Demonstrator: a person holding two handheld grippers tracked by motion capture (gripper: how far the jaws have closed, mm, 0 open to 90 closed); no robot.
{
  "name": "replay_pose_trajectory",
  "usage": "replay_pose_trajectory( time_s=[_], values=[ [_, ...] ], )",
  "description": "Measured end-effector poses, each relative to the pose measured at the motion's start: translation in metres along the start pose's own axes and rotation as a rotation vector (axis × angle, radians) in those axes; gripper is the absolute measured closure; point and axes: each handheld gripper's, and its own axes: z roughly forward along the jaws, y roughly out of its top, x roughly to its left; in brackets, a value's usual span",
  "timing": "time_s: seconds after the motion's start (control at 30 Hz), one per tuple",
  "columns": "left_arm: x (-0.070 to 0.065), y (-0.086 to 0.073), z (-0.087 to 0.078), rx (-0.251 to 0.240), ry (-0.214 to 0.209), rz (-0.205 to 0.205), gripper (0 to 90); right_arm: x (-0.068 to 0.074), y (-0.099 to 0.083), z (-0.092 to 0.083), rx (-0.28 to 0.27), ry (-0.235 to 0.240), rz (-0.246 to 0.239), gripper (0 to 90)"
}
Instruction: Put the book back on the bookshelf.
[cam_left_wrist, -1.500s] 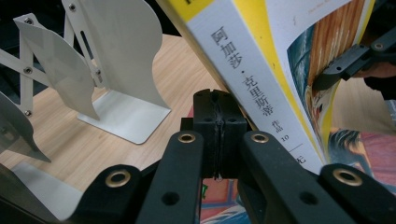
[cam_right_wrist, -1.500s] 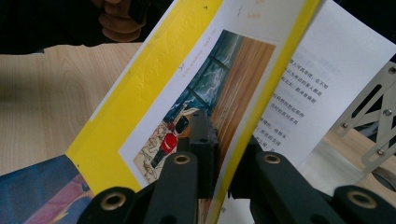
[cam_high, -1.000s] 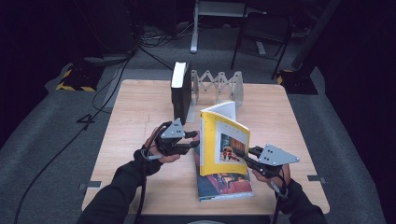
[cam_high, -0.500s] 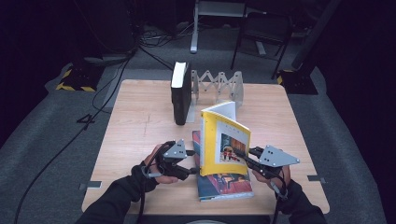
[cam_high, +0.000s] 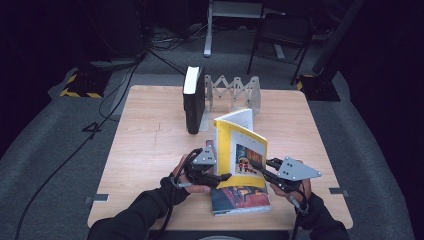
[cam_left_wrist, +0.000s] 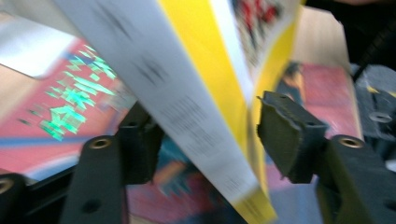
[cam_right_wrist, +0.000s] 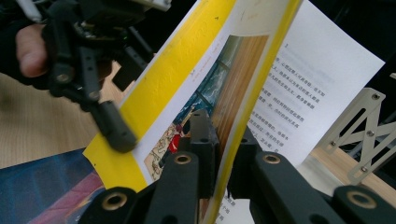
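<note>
We kept the right tool (cam_high: 261, 168) clamped on the yellow book (cam_high: 240, 150); the left tool (cam_high: 225, 176), jaws just closing, straddled its corner loosely and needed a square bite.

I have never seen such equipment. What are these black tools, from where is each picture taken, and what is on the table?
A person holds a hand-operated clamp in each hand. One picture looks down from above the table; the other two come from cameras riding on each clamp, looking along its jaws. The right gripper is shut on a yellow book, holding it upright. The left gripper straddles the book's lower edge with jaws open, having just been closing. A red book lies flat underneath. Farther back stand a black book and a metal rack.
</note>
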Motion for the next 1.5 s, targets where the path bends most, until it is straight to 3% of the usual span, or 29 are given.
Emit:
replay_pose_trajectory(
  time_s=[0.23,0.53,0.77,0.83,0.87,1.0,1.2,1.37,1.43,1.5],
  values=[
    [0.009,0.02,-0.013,-0.098,0.029,0.001,43.3,0.001,0.002,0.001,-0.006,0.0,-0.013,82.5],
    [0.007,0.03,-0.014,-0.118,0.029,0.03,55.4,0.001,0.002,0.002,-0.001,-0.031,-0.023,81.7],
    [-0.001,0.035,-0.021,-0.167,0.069,0.103,70.9,-0.002,0.003,0.001,-0.003,-0.081,-0.027,81.3],
    [-0.007,0.036,-0.023,-0.154,0.105,0.182,74.5,-0.003,0.004,0.001,-0.001,-0.104,-0.025,80.9],
    [-0.009,0.037,-0.023,-0.146,0.117,0.186,74.4,-0.004,0.004,0.001,0.001,-0.11,-0.024,80.1],
    [-0.007,0.036,-0.022,-0.16,0.091,0.145,74.5,-0.005,0.004,0.001,-0.007,-0.127,-0.016,75.2],
    [-0.007,0.035,-0.022,-0.157,0.083,0.161,74.6,-0.006,0.004,-0.001,-0.017,-0.147,-0.008,67.8],
    [-0.008,0.034,-0.022,-0.167,0.077,0.147,74.7,-0.009,0.001,-0.005,-0.019,-0.19,0.0,62.3],
    [-0.007,0.033,-0.022,-0.17,0.077,0.141,74.7,-0.014,-0.002,-0.006,-0.012,-0.235,0.034,58.0],
    [-0.006,0.032,-0.022,-0.177,0.067,0.131,74.7,-0.021,-0.006,-0.003,0.018,-0.255,0.079,48.0]
  ],
)
